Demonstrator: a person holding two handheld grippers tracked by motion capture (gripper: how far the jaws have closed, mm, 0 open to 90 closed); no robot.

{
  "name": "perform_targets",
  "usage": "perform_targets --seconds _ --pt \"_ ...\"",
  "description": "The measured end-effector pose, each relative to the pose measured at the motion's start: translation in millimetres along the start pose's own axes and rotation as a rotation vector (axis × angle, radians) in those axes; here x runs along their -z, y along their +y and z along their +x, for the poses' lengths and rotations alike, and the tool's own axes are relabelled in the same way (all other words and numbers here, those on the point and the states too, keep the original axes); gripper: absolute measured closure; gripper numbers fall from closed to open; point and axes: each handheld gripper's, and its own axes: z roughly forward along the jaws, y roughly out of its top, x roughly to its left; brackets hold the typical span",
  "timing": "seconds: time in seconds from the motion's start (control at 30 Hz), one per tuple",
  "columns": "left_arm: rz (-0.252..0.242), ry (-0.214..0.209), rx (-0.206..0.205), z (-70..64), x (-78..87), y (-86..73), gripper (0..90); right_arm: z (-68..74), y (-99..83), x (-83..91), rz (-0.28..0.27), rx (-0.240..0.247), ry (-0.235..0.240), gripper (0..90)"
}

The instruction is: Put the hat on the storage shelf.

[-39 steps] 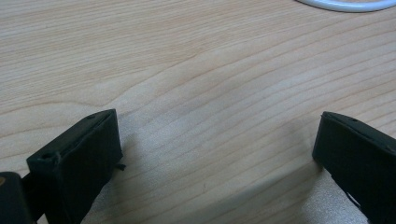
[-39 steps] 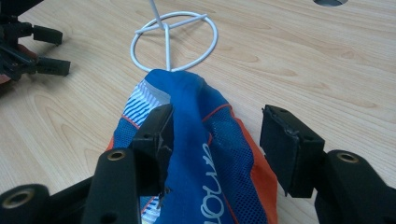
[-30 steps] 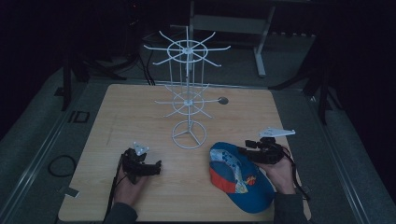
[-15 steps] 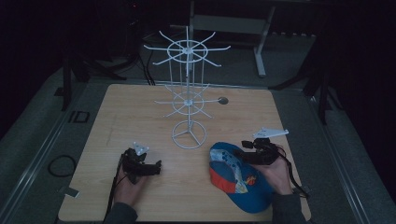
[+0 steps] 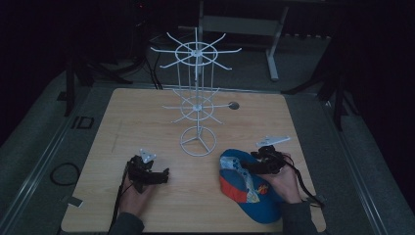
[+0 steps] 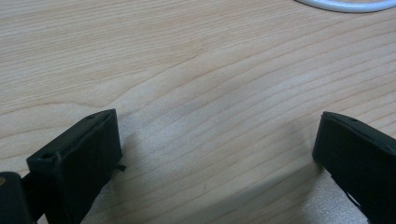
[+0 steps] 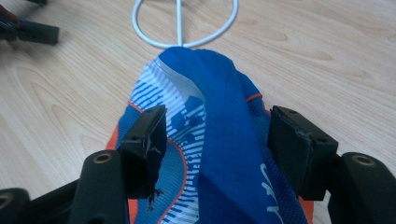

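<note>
Compared with the earlier high views, the right tool has slid a little leftward and now reaches over the blue, white and orange fabric cap, while the left tool rests where it was on the pale wooden tabletop. Seen in the right gripper view, the right tool has its jaws spread wide on either side of a raised blue ridge of the cap; the left jaw looks close against the striped white panel, yet whether either pad actually presses the cloth is hard to tell. That cap lies at the near right of the tabletop, just beside the ring base of the white wire display stand, and its near edge is hidden behind the person's right hand. The ring base is cut off at the top of the right gripper view. In the left gripper view the left tool is open, its jaws far apart over bare wood, both cropped by the bottom edge, with a sliver of the white ring at the top right. Dim lighting in the high view blurs fine detail of both tools
</note>
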Motion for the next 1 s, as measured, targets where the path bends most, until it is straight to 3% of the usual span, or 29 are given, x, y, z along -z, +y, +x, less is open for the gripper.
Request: perform_targets --seconds 0.4,1.0 --pt "0.000 0.000 -0.002 0.2 -0.1 0.0 1.4 -1.7 -1.9 -11.2 0.084 0.012 -0.040 37.5" --pt "0.001 0.000 -0.002 0.3 -0.1 0.1 1.4 2.0 0.2 -21.2 0.146 0.039 -0.065 46.2"
